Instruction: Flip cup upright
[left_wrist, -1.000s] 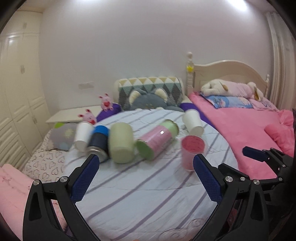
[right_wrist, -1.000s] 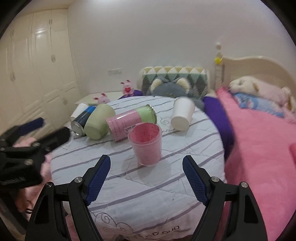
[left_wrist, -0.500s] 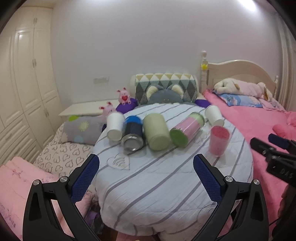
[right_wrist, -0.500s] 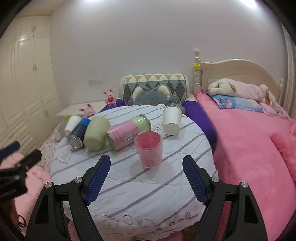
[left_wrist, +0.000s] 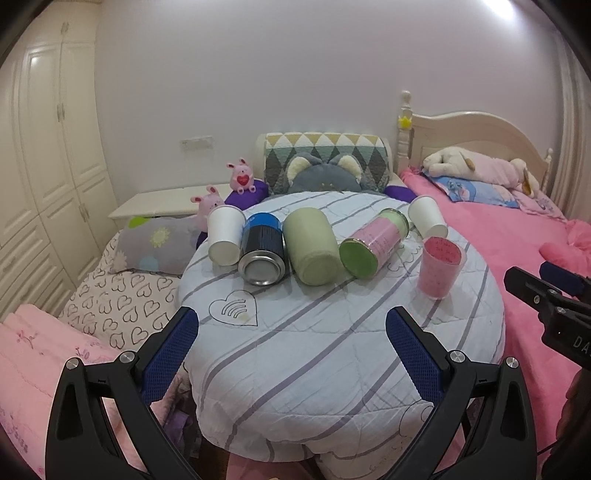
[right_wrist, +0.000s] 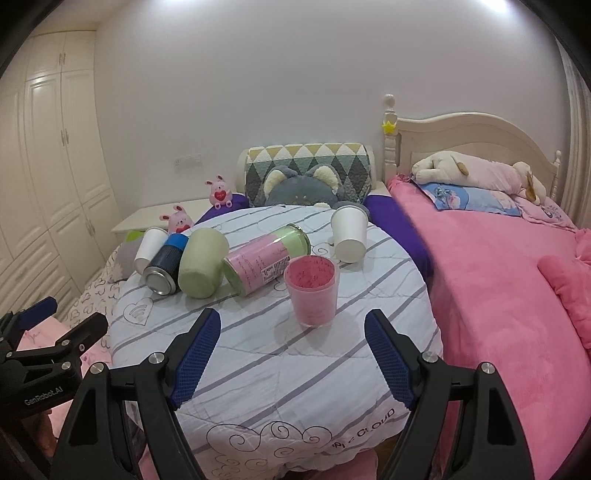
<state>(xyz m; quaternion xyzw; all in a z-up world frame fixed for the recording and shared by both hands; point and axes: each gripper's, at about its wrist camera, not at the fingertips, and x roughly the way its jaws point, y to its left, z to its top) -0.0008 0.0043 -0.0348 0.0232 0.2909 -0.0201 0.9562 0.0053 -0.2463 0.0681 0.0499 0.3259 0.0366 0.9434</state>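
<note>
Both tongs drawn back from the surface (right_wrist: 258, 369) since a second ago; more of its cloth-covered edge in view. Left tongs (left_wrist: 291, 341) spread wide, holding nothing; right tongs (right_wrist: 293, 354) likewise spread and empty. Pink cup (right_wrist: 311, 291) upright, mouth up, near right front of surface, just ahead of right tongs, apart from them. Behind it, lying on their sides: pink-green can (right_wrist: 266, 258), green cup (right_wrist: 203, 262), blue can (right_wrist: 164, 267); two white paper cups (right_wrist: 349, 234) also tipped over.
</note>
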